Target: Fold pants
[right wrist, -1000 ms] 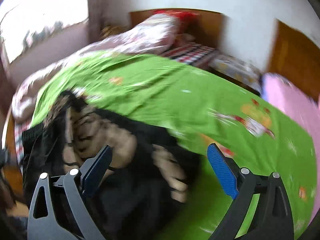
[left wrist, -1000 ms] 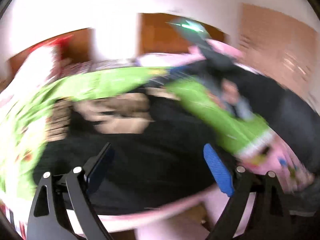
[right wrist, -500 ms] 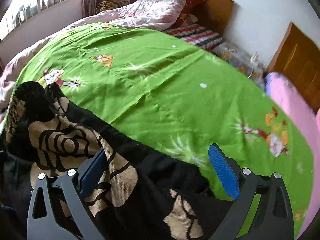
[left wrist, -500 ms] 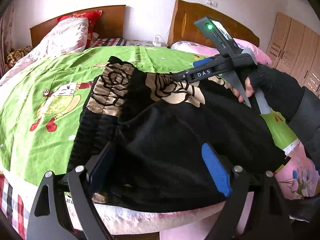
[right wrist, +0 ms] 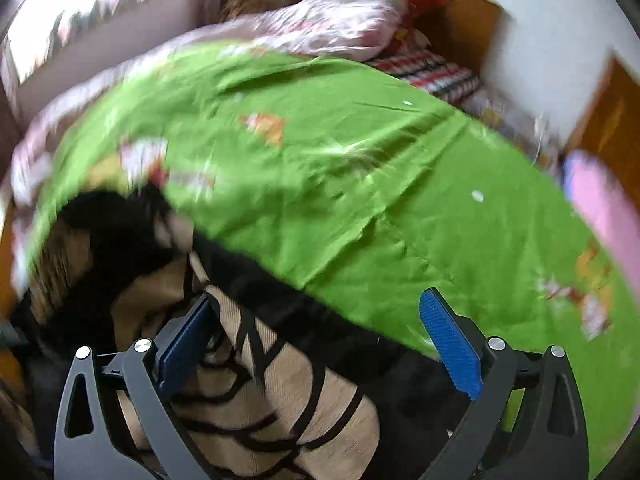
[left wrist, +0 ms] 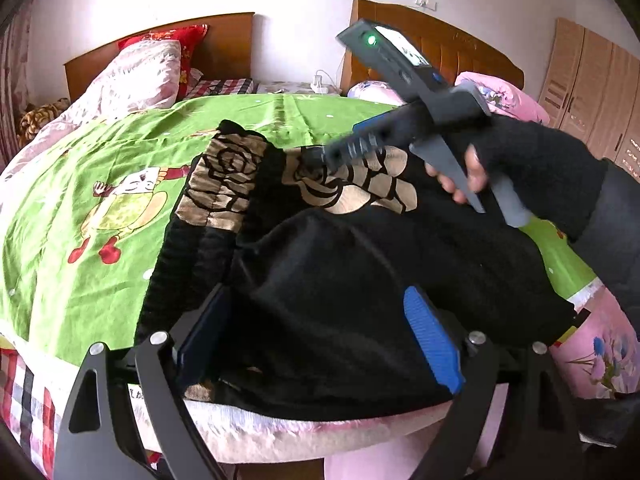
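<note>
Black pants (left wrist: 340,264) with a tan rose pattern lie bunched near the front edge of a green bedspread (left wrist: 80,200). My left gripper (left wrist: 318,336) hovers open just above the near black part, a blue pad on each side and nothing pinched. In the same view a gloved hand (left wrist: 532,160) holds my right gripper (left wrist: 320,156), whose tips point down at the tan rose patch. The blurred right wrist view shows that right gripper (right wrist: 320,340) open over the patterned cloth of the pants (right wrist: 280,392), with fabric below its pads and no grip.
The green bedspread (right wrist: 360,160) stretches away behind the pants. Pink and red pillows (left wrist: 136,76) lie against a wooden headboard (left wrist: 224,40). A second bed with pink bedding (left wrist: 504,96) and a wardrobe (left wrist: 592,80) stand to the right. The mattress edge (left wrist: 280,432) is right below my left gripper.
Both grippers came down toward the pants from a blurred sweep. The left has since held still; the right has slid on over the rose pattern and is still moving.
</note>
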Tool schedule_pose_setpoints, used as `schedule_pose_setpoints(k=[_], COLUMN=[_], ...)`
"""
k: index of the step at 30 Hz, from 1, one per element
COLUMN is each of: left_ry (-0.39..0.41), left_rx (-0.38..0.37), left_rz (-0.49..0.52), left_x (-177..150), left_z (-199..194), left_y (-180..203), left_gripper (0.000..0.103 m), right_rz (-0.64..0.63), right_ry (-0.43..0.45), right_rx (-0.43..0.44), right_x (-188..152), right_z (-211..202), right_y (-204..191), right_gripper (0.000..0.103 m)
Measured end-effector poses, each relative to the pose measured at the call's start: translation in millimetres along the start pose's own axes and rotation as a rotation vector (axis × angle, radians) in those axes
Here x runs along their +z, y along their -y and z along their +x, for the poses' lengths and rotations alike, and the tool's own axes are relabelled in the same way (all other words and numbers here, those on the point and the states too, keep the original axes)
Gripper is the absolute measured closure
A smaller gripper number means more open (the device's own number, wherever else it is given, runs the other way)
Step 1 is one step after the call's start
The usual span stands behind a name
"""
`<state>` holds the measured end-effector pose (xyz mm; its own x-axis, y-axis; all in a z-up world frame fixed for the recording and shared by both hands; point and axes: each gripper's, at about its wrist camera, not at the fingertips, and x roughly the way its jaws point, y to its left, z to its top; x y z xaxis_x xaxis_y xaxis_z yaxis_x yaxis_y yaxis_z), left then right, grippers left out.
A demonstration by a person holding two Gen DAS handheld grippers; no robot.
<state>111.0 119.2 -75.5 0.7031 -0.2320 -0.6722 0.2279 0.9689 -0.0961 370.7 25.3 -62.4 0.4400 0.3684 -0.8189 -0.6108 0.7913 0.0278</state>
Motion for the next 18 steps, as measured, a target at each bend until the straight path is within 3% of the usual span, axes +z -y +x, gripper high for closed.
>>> schedule_pose_setpoints(k=[4, 7, 9, 13, 14, 18], left_ry=[0.041, 0.076, 0.059, 0.016, 0.014, -0.009], left_rx=[-0.021, -0.022, -0.011, 0.024, 0.038, 0.077], left_rz=[-0.029, -0.054, -0.063, -0.059, -0.05, -0.018], left_x=[7.8, 16.0, 16.2, 6.4, 5.5, 8.1], left_z=[-16.0, -25.4, -20.5, -4.9, -3.2, -0.6], left_y=[-4.8, -12.0, -17.1, -22.5, -21.0, -14.9], left_gripper=[0.015, 0.012, 0.012, 0.012, 0.012, 0.012], right_rz=[0.141, 0.137, 0.103, 0.038, 0.018, 0.176], right_ry=[0.115, 0.16, 0.143, 0.007, -0.035, 0.015], right_rx=[0.134, 0.095, 0.026, -0.121, -0.192, -0.081], right_x=[-2.3, -14.0, -28.7, -52.5, -57.3, -60.1], right_z=[-43.7, -73.3, -83.7, -60.1, -45.2, -40.9], right_y=[23.0, 31.0, 34.7, 44.0, 51.2, 80.5], right_gripper=[0.007, 0.006, 0.006, 0.006, 0.006, 0.005])
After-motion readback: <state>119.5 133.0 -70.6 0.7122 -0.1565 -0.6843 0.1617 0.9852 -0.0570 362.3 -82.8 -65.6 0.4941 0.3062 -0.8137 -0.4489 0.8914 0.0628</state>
